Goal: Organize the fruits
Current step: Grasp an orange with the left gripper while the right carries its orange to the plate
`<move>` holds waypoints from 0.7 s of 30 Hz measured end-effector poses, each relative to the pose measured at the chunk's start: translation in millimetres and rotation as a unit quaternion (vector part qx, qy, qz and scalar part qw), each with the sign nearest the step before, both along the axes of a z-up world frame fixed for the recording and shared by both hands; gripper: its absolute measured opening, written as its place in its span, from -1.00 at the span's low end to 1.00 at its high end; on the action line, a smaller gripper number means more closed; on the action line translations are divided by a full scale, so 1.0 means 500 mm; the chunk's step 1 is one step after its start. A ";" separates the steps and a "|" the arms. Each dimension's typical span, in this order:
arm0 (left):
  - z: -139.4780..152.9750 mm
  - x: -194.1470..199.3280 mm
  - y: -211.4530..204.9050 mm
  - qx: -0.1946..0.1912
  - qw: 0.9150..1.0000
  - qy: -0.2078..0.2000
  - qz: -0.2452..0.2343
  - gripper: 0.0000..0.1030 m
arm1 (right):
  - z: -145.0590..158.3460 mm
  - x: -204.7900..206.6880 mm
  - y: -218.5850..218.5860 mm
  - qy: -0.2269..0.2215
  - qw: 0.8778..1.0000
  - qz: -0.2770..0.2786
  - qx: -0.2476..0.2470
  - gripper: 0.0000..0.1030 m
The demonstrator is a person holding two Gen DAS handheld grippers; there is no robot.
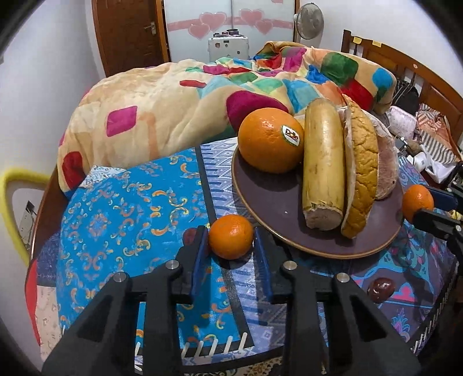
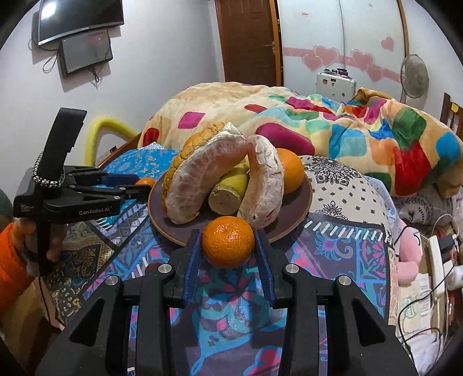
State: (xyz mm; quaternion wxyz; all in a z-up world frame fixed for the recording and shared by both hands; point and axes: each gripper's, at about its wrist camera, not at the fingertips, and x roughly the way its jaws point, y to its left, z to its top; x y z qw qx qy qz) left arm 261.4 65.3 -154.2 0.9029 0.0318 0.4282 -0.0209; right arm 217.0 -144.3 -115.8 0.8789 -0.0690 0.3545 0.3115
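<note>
Where the left gripper [image 1: 231, 245] reaches over the patterned cloth [image 1: 130, 202], its blue pads [image 1: 199, 254] flank a mandarin [image 1: 231, 240] that sits on the cloth just short of the plate [image 1: 269, 208]; the left pad touches the fruit's side, the right pad stands just beside it, so the jaws are about fruit-wide and whether they press cannot be told. A dark red fruit [image 1: 381, 290] lies on the cloth to the right, well apart from the gripper, and another small dark one [image 1: 189, 235] shows partly behind the left finger.

Seen from the right wrist, the right gripper [image 2: 228, 245] brackets a second mandarin [image 2: 228, 242] in the same way — pads close on both sides, contact not certain — directly before the plate's near rim [image 2: 179, 237]. This fruit also appears at the right edge of the left view, between that gripper's tips.

On the plate: a large orange [image 1: 270, 140] with a sticker, a cut banana [image 1: 322, 165], a ridged peel piece [image 1: 361, 173] and two peeled pomelo segments [image 2: 202, 176] leaning together, which block the way inward from the right side.

Beyond lie a checked quilt [image 1: 173, 98] — heaped on the bed — a door [image 1: 130, 31], a fan [image 1: 309, 20] and, in the right view, two wall screens [image 2: 81, 26].
</note>
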 end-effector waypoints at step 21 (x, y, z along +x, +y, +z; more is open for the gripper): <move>0.058 -0.047 -0.069 -0.031 0.998 -0.036 -0.048 -0.40 | 0.009 0.018 0.046 -0.010 1.000 0.009 0.005 -0.34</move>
